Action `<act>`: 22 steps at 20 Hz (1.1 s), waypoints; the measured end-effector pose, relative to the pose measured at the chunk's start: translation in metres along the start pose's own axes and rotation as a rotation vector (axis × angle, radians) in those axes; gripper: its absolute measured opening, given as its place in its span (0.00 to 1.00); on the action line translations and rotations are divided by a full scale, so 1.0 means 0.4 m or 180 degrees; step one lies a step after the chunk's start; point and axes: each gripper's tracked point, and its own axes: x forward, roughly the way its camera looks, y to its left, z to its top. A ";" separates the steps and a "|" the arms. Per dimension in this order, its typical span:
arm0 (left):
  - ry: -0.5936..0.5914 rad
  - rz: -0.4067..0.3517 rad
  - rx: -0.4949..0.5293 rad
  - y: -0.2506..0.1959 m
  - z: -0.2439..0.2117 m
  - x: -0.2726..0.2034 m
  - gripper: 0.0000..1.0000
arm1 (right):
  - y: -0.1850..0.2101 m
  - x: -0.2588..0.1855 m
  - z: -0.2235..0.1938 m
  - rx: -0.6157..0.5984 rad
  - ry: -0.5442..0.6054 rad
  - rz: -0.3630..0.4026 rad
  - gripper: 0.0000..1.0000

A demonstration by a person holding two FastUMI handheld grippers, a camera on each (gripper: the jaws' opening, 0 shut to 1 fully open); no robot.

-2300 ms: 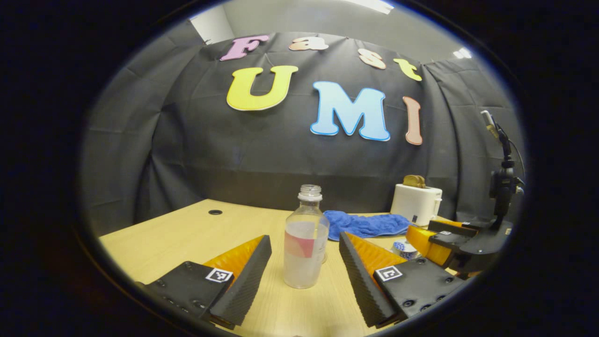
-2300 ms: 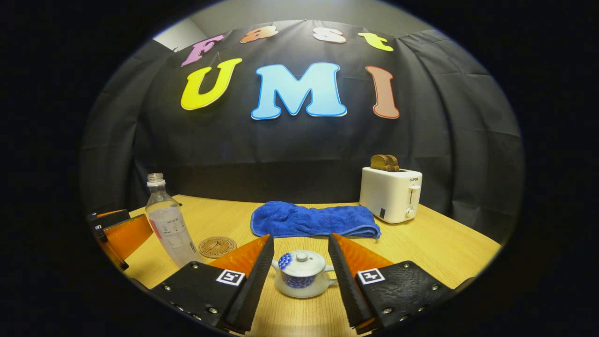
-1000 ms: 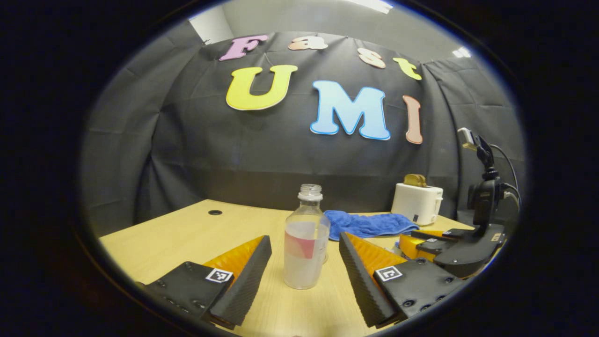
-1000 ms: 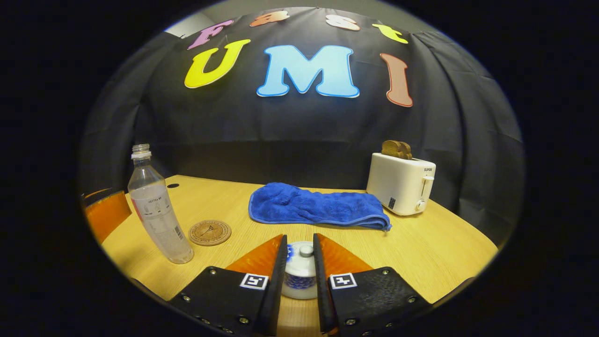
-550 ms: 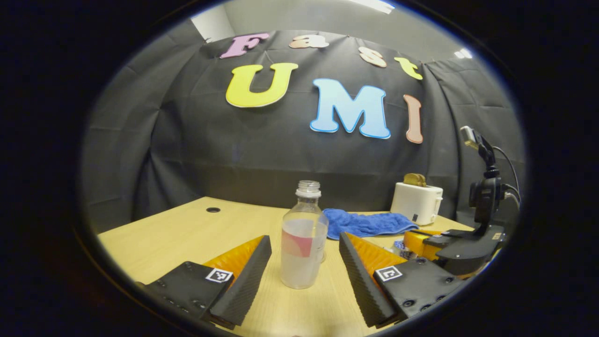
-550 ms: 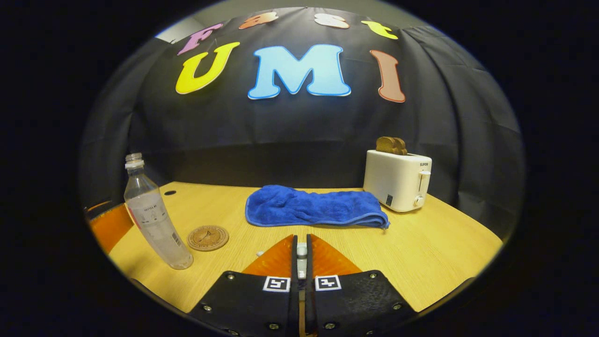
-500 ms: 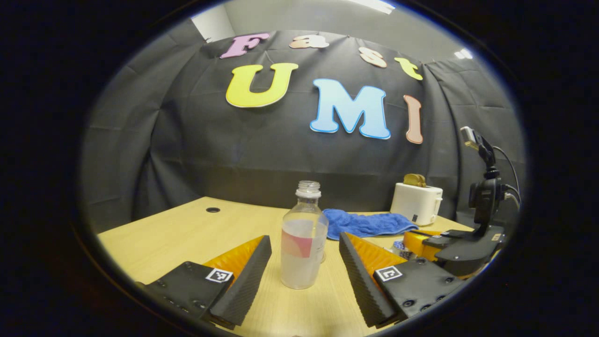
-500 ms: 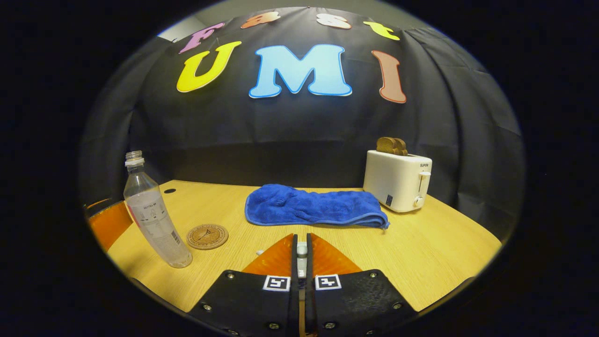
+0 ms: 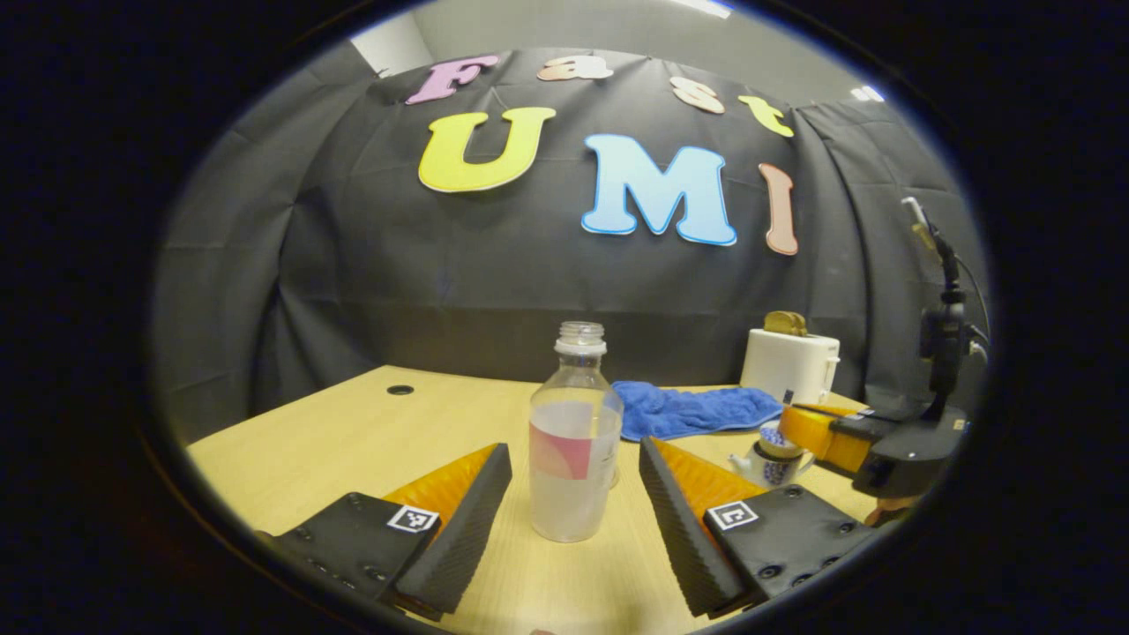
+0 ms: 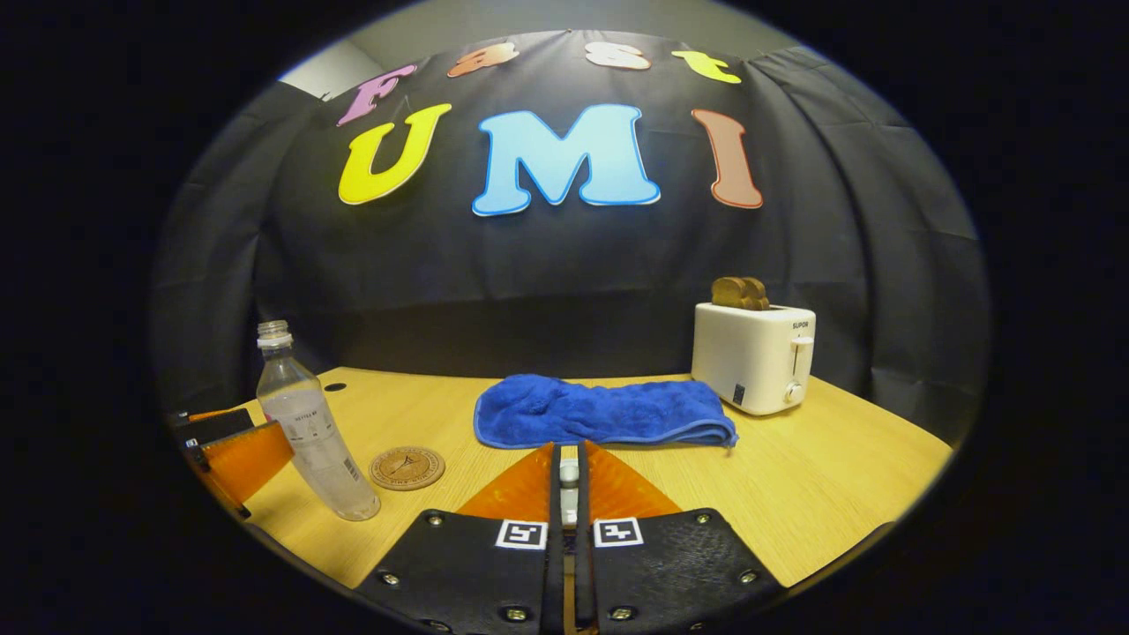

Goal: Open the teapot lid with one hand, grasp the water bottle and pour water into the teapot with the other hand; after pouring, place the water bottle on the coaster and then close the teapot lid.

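In the left gripper view, the left claw (image 9: 573, 494) has its fingers spread wide at the bottom of the picture, with the uncapped water bottle (image 9: 574, 441) standing upright between them on the worktop (image 9: 353, 441); neither finger touches it. The bottle is partly filled.

At about 3 o'clock from the bottle stands the teapot (image 9: 774, 448), white with a blue pattern, its top open. Just above and to its right hangs the right claw (image 9: 816, 432), seen from the side and level with the worktop.

In the right gripper view, the right claw (image 10: 567, 494) is closed almost together on a small white knob, apparently that of the teapot lid (image 10: 569, 481), though little of it shows between the fingers. At 9 o'clock the bottle (image 10: 313, 432) stands beside the round wooden coaster (image 10: 407, 467), near but not on it.

Farther back lie a folded blue towel (image 10: 600, 412) and, at 2 o'clock, a white toaster (image 10: 751, 357) with bread in its slots.
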 end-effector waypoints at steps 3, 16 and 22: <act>-0.0021 0.0027 0.0076 0.003 0.003 0.013 1.00 | -0.020 -0.013 0.015 0.0026 -0.0074 -0.0039 0.05; 0.0150 0.0145 0.0487 0.007 -0.044 0.101 0.94 | -0.088 -0.049 0.032 0.0173 -0.0150 -0.0224 0.05; 0.0156 0.0134 0.0760 -0.007 -0.040 0.103 0.84 | -0.112 -0.052 0.036 0.0269 -0.0177 -0.0292 0.05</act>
